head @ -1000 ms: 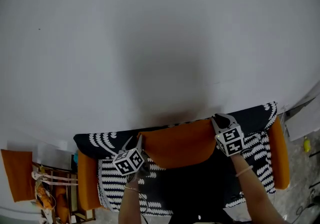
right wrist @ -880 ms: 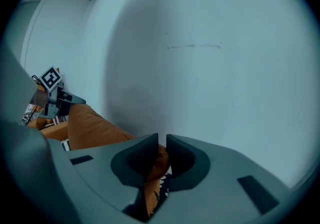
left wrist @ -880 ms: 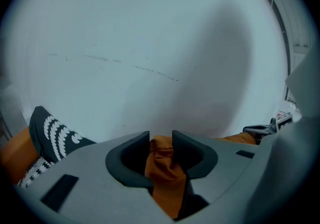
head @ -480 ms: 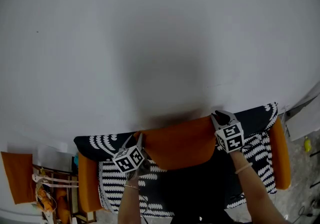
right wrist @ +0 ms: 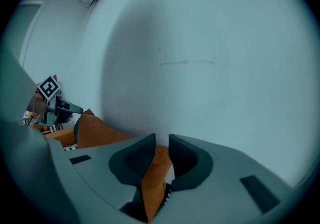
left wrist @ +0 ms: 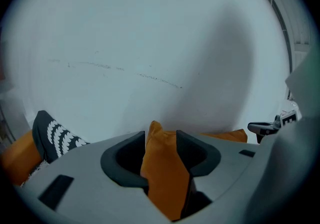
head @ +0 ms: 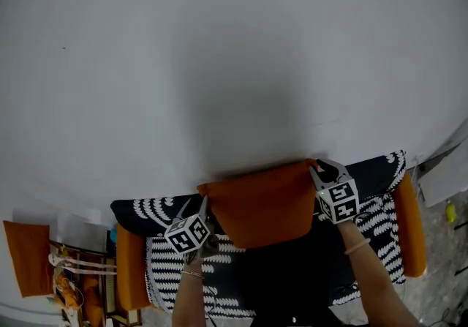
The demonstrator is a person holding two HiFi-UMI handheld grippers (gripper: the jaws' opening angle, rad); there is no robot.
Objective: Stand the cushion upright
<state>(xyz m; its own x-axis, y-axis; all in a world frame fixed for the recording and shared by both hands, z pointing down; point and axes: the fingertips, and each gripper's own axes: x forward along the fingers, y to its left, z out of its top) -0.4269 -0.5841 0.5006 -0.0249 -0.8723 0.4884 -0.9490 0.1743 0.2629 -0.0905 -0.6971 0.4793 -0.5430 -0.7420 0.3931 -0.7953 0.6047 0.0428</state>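
- I have the cushion [head: 263, 201], plain orange, standing on its edge along the top of the sofa back [head: 369, 170], its flat face against the white wall [head: 219, 62].
- Its top edge runs roughly level, between my two tools.
- The left gripper [left wrist: 161, 137] sits at the cushion's upper left corner. Its jaws have just been opening, yet the orange corner fills the gap and touches both pads, so I read it as a loose grasp on the fabric.
- The right gripper [right wrist: 162, 140] is at the upper right corner. Its jaws have also just been opening. A fold of orange fabric hangs between them along one pad, with a sliver of daylight at the other, so this grip is released.
- The sofa has a black cover with white arcs and an orange arm [head: 409, 223] at each end.
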